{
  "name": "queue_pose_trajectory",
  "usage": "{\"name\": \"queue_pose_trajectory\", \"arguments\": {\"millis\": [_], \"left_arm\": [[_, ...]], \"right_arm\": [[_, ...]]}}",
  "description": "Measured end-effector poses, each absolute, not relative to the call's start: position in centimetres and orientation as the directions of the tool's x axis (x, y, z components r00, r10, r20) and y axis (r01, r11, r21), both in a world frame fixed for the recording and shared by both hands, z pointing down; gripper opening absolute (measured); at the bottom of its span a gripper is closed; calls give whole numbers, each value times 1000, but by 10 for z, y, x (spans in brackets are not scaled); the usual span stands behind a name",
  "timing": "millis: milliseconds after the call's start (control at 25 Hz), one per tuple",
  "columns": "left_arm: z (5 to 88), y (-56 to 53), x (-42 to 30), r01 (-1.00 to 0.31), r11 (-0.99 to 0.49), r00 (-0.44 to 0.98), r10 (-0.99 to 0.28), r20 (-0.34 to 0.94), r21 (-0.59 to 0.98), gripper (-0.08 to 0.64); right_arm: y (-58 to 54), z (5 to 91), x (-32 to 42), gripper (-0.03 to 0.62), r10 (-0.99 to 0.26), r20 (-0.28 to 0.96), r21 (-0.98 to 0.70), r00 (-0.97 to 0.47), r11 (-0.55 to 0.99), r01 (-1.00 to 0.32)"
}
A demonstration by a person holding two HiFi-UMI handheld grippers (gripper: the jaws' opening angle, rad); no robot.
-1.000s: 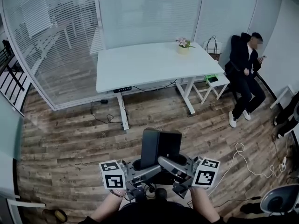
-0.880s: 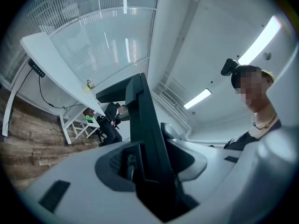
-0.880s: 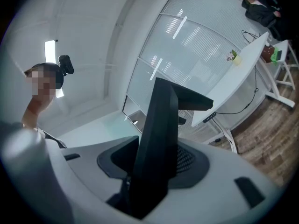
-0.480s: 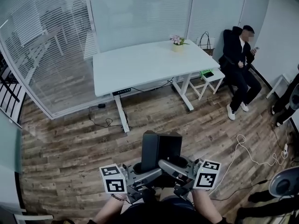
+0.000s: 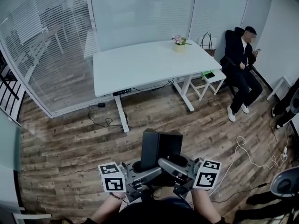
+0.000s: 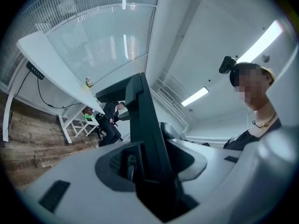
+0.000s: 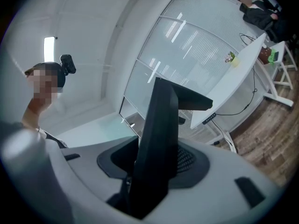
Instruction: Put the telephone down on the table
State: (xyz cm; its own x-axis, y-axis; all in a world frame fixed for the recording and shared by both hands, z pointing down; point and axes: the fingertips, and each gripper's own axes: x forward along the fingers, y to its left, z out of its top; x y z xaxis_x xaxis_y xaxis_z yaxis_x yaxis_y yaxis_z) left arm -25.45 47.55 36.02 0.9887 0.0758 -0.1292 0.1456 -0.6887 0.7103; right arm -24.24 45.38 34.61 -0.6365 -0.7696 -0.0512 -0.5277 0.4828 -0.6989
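- At the bottom of the head view, the person's two forearms come up into frame, each carrying a gripper with a marker cube.
- The left gripper (image 5: pixel 133 178) and right gripper (image 5: pixel 187 174) face each other from either side, with the telephone (image 5: pixel 161 148) between them.
- Each gripper's jaws are clamped on the telephone's grey base, one on each side, and nothing else supports it.
- The base runs crosswise, from lower left to lower right of the frame. It has a dark recess with a mesh patch, which shows in both gripper views.
- A black slab, the telephone's display panel, rises from the middle of the base. It stands on end and points to the top of the frame, away from the person.
- The telephone hangs in the air over the wooden plank floor (image 5: pixel 70 139), well apart from the table.
- The white table (image 5: pixel 140 66) stands in the upper middle of the frame, with a small flower pot (image 5: pixel 180 43) at its far right corner.
- Just right of the table is a small white stool (image 5: pixel 211 78) with something green on it.
- At the upper right, a seated person in black (image 5: pixel 240 62) is bent over something in one hand.
- A glass partition with blinds (image 5: pixel 46 45) fills the upper left.
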Motion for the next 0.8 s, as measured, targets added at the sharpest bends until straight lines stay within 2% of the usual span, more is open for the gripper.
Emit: {"name": "queue_pose_trajectory", "arguments": {"millis": [800], "left_arm": [[348,340,-155,76,-718,992,-14,-124,692,212]], "right_arm": [[316,333,-146,184,-714,-55,-695,-698,529,-487]]}}
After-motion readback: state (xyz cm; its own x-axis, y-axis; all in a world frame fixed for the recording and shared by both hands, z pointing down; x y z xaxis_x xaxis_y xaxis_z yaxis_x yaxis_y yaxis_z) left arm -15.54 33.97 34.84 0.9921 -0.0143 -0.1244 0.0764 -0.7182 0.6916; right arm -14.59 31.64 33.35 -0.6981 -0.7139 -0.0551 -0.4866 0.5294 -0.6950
